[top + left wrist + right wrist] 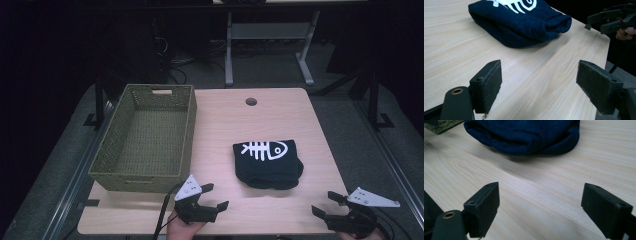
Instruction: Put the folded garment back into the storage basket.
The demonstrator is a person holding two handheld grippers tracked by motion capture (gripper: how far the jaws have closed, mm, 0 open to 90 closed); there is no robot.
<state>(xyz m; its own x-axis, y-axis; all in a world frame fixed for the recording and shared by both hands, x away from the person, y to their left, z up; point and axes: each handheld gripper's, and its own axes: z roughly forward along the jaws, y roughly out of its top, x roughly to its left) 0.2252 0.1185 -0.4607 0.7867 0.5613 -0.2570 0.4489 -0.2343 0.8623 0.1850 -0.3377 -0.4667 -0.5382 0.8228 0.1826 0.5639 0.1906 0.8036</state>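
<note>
A light wooden table [220, 125] is seen from the high view, with a round hole [251, 101] near its far edge. A woven olive-green basket [186, 131] is set on the left part of the table, and nothing is seen inside it; a cut-out handle is visible in its far wall. A folded dark blue garment [269, 164] lies right of the basket, apart from it, toward the middle of the table. A white fish-skeleton print [264, 149] is borne on the garment's upper face; no lettering, brand or label can be read on it or on the basket. The left gripper [216, 196] is held by a hand [183, 229] at the near edge, just in front of the basket's near right corner, with its jaws spread wide and nothing between them. The right gripper [325, 204] is held at the near right corner of the table, its jaws likewise spread and empty. In the left gripper view the garment [524, 22] lies ahead on the bare table, clear of the jaws, and the right gripper [594, 22] is seen farther off. In the right gripper view the garment [524, 135] lies ahead, untouched.
</note>
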